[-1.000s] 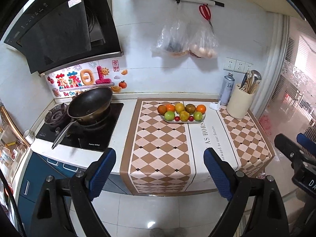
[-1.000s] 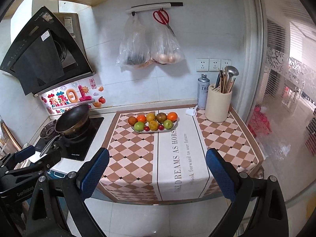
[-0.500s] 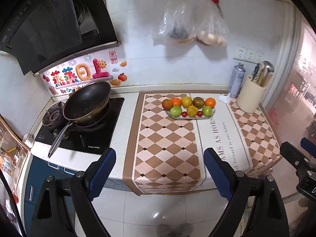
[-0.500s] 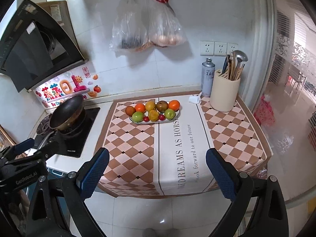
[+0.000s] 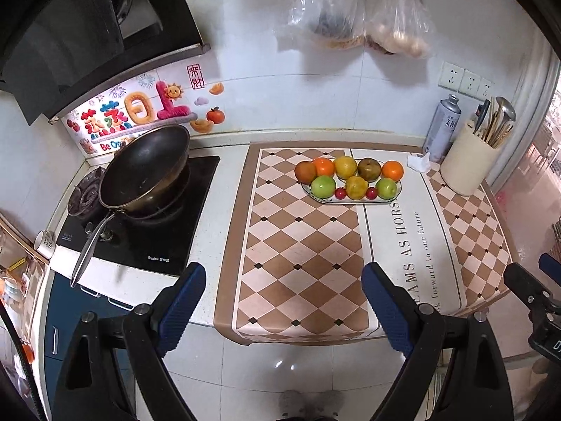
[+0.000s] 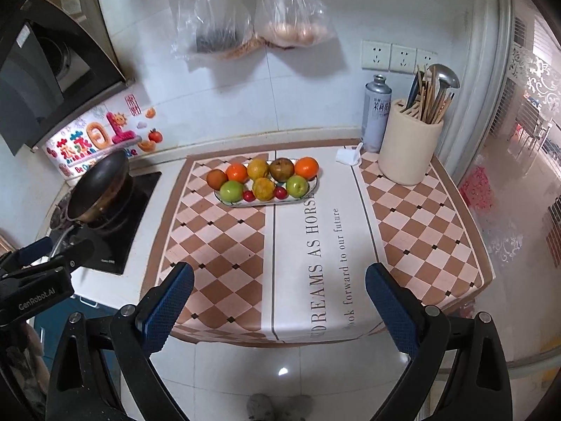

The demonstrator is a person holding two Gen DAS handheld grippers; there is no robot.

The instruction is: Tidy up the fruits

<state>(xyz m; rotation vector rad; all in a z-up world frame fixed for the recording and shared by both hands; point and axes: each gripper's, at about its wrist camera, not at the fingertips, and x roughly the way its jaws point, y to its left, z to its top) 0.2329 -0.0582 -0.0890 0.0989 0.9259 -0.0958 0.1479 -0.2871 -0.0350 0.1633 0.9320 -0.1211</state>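
An oval white plate (image 5: 351, 200) (image 6: 231, 202) sits at the back of the checkered counter mat and holds several fruits: oranges (image 5: 392, 170) (image 6: 306, 167), green apples (image 5: 323, 186) (image 6: 231, 190), yellow fruits (image 5: 345, 167), brown fruits and small red ones. My left gripper (image 5: 282, 303) is open and empty, at the counter's front edge, well short of the plate. My right gripper (image 6: 278, 301) is open and empty too, also at the front edge. Each gripper shows at the edge of the other's view.
A black wok (image 5: 147, 170) stands on the cooktop at left. A cream utensil holder (image 6: 410, 149), a grey can (image 6: 376, 115) and a crumpled tissue (image 6: 347, 156) stand at back right. Two plastic bags (image 6: 252, 17) hang on the wall above the plate.
Both grippers have moved forward towards the counter and tilted down; the mat and the plate now look nearer and larger. Both stay open.
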